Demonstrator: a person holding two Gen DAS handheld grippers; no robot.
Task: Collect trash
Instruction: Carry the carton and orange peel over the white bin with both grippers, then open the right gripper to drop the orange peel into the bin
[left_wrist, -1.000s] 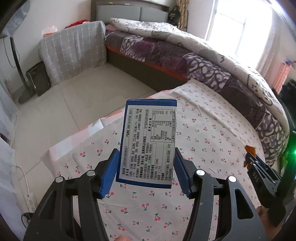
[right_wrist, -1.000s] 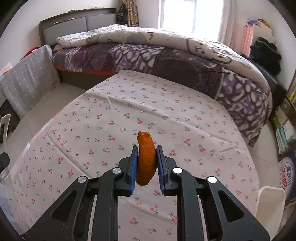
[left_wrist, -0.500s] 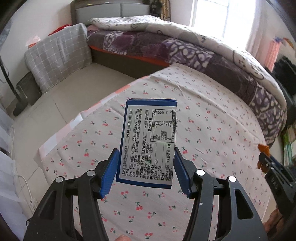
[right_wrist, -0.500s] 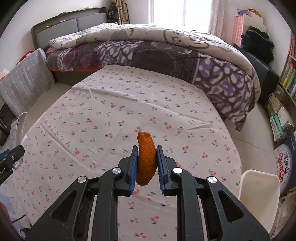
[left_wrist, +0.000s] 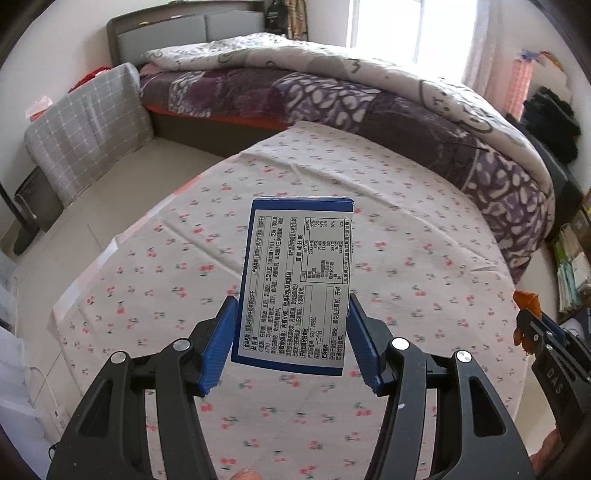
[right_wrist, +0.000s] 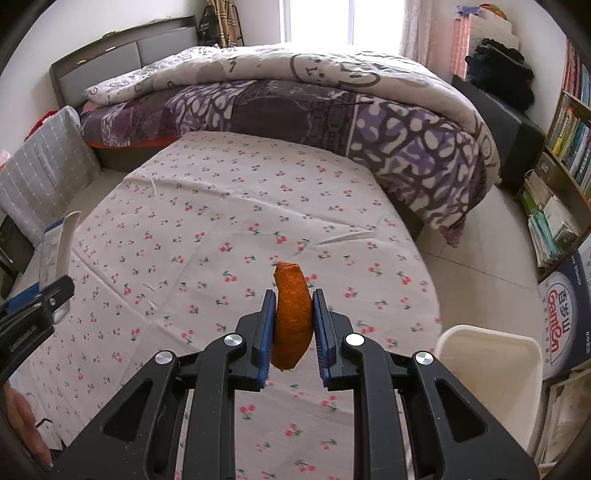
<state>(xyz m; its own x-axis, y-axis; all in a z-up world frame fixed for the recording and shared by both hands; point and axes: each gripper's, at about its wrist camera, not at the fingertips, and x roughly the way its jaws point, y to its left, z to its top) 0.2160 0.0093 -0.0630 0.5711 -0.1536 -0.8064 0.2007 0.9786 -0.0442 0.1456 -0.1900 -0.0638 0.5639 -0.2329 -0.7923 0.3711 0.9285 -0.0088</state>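
My left gripper (left_wrist: 291, 332) is shut on a blue and white food box (left_wrist: 295, 280), held upright with its printed label facing the camera, above a table under a cherry-print cloth (left_wrist: 406, 240). My right gripper (right_wrist: 293, 328) is shut on a piece of orange peel (right_wrist: 291, 314), which sticks up between the blue pads. In the left wrist view the right gripper (left_wrist: 532, 325) shows at the right edge with the peel (left_wrist: 526, 299). In the right wrist view the left gripper (right_wrist: 33, 310) and the box (right_wrist: 55, 251) show at the left edge.
A cream plastic bin (right_wrist: 487, 369) stands on the floor off the table's right side. A bed with a purple patterned quilt (right_wrist: 332, 110) lies behind the table. A grey checked cushion (left_wrist: 88, 129) leans at the left. Bookshelves (right_wrist: 565, 147) line the right wall.
Both grippers have moved to the right across the table with their loads. The cream bin has come further into the right wrist view, and the left gripper with the box now shows at its left edge.
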